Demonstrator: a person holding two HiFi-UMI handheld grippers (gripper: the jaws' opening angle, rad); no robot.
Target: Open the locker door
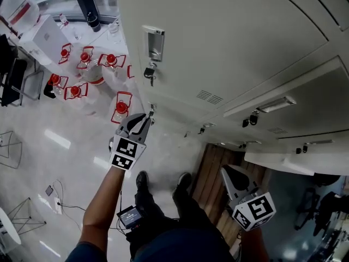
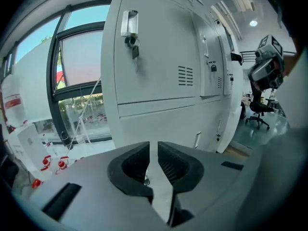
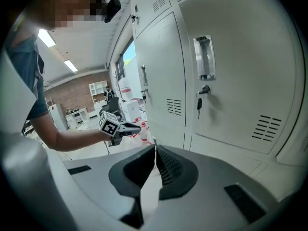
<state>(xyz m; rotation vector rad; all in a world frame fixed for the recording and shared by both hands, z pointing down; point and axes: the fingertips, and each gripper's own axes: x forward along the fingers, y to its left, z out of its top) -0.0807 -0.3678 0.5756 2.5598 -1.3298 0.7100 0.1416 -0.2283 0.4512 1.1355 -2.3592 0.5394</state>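
Note:
The cream locker door (image 1: 218,42) carries a recessed metal handle (image 1: 154,43) with a key (image 1: 148,72) hanging in the lock below it. My left gripper (image 1: 147,117) hovers below that key, a short way off the door, with its jaws drawn nearly together and nothing between them. In the left gripper view the handle (image 2: 129,23) and key (image 2: 134,49) sit high above the left gripper (image 2: 153,146). My right gripper (image 1: 226,170) hangs lower to the right, shut and empty. The right gripper (image 3: 155,148) faces another locker's handle (image 3: 204,57) and key (image 3: 199,100).
Several water jugs with red caps (image 1: 82,59) and a white box (image 1: 46,34) stand on the glossy floor left of the lockers. The person's feet (image 1: 163,182) are below me. A wood floor strip (image 1: 210,168) runs along the lockers. An office chair (image 2: 260,112) is far right.

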